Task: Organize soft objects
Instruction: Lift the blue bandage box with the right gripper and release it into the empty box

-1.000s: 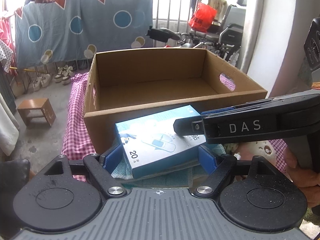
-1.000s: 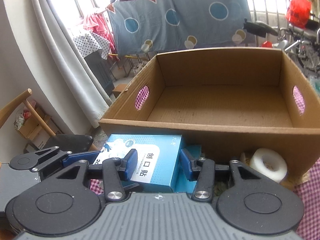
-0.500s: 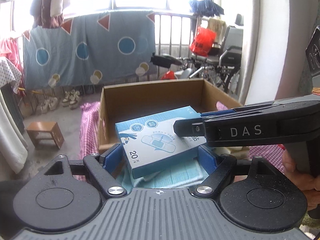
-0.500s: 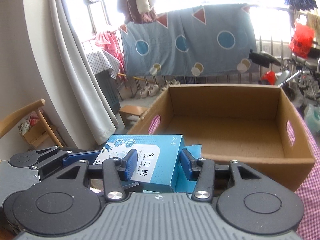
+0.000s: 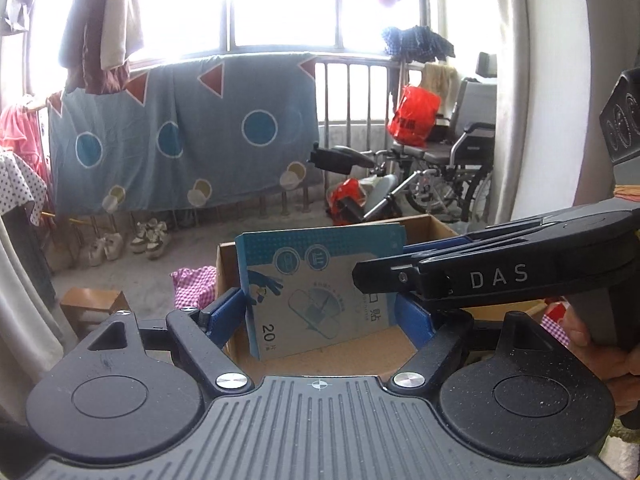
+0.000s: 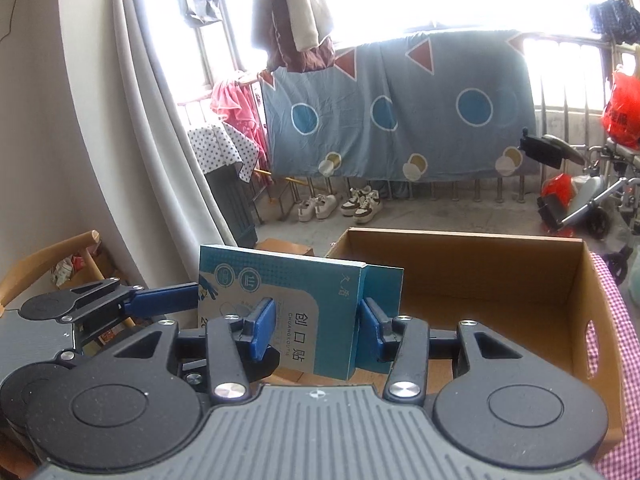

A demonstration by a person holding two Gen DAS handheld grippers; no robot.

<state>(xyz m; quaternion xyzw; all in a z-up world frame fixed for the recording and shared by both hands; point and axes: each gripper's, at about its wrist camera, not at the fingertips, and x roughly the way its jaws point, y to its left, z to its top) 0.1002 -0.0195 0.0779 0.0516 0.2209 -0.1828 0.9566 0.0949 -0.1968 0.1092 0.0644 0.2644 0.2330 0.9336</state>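
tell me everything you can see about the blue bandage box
The bandage box is a flat teal-and-white carton, seemingly thin cardboard, printed with a bandage picture, "20" and Chinese characters. It is closed and tilted up, held in the air over the cardboard box. The left claw grips its sides; the right claw clamps one end.

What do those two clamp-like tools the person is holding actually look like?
Both match: the left gripper and right gripper have a ribbed grey body, two round black discs, black linkage arms with silver bolts, and blue fingers. Seen side-on, the right one bears white letters "DAS". A bare hand holds its handle; no sleeve or cable shows.
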